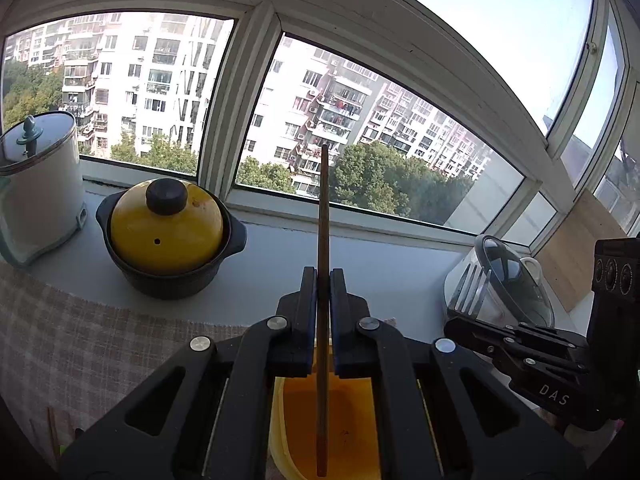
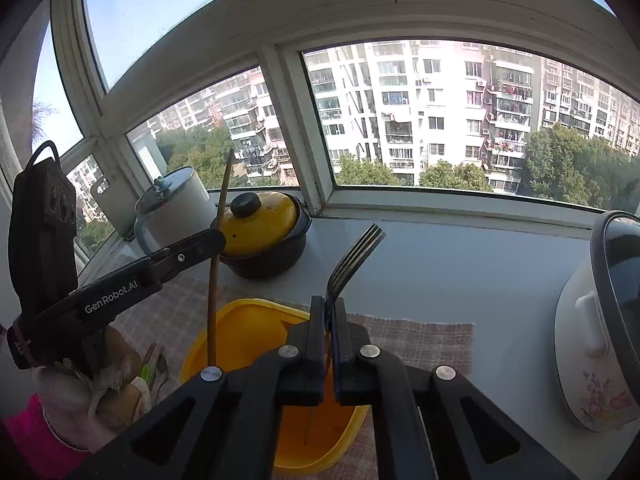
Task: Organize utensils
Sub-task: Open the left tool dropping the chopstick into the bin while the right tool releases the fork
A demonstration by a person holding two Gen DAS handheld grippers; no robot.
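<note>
We hold one utensil in each tool, both poised above the yellow plastic container (image 2: 248, 332) that sits on the checked cloth (image 2: 408, 334) at six o'clock in both views. Our left gripper (image 1: 323, 276) is clamped on a brown wooden chopstick (image 1: 322, 216), the jaws pressed flat against its shaft; our right gripper (image 2: 329, 304) is likewise closed tight on the neck of a metal fork (image 2: 352, 260). Neither piece has been let go, so as far as we can judge the sorting is in its early-to-middle part — the container looks bare inside apart from the chopstick's lower end (image 1: 321, 452) dipping into it. At eight o'clock in the right wrist view more utensils wait on the cloth — a spoon (image 2: 161, 366) and what seem to be more chopsticks, too small to count. The chopstick runs along a twelve-to-six line, nearly upright, its upper tip toward the window (image 1: 360, 152) and its lower end down in the container. The fork's long axis leans toward one o'clock, tines up and away from us, its handle hidden below the jaws. Behind, at ten o'clock, stands a dark casserole with a yellow lid (image 1: 168, 232), well apart from the work.
</note>
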